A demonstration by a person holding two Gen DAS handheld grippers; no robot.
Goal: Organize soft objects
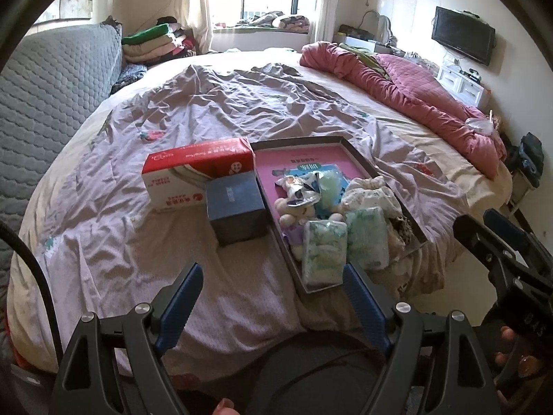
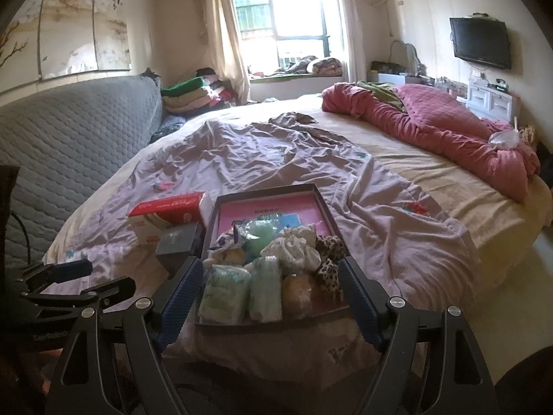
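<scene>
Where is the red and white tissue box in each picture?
Left wrist view: the red and white tissue box lies left of middle, touching the tray's left wall.
Right wrist view: the same box sits lower left, smaller, again left of the tray.
Shared landmark: the dark blue box just in front of it.

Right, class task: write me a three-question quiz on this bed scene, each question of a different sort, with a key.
1. True or false: the left gripper and the right gripper both hold something.
2. Which lies directly beside the tray? A) a television B) a red and white tissue box C) a pink quilt
3. Fill in: the two pale green packets lie at the tray's ____ end, nearest the grippers.

Key
1. False: both stand open and empty.
2. B, the red and white tissue box, with a dark blue box in front of it.
3. Near.
</scene>
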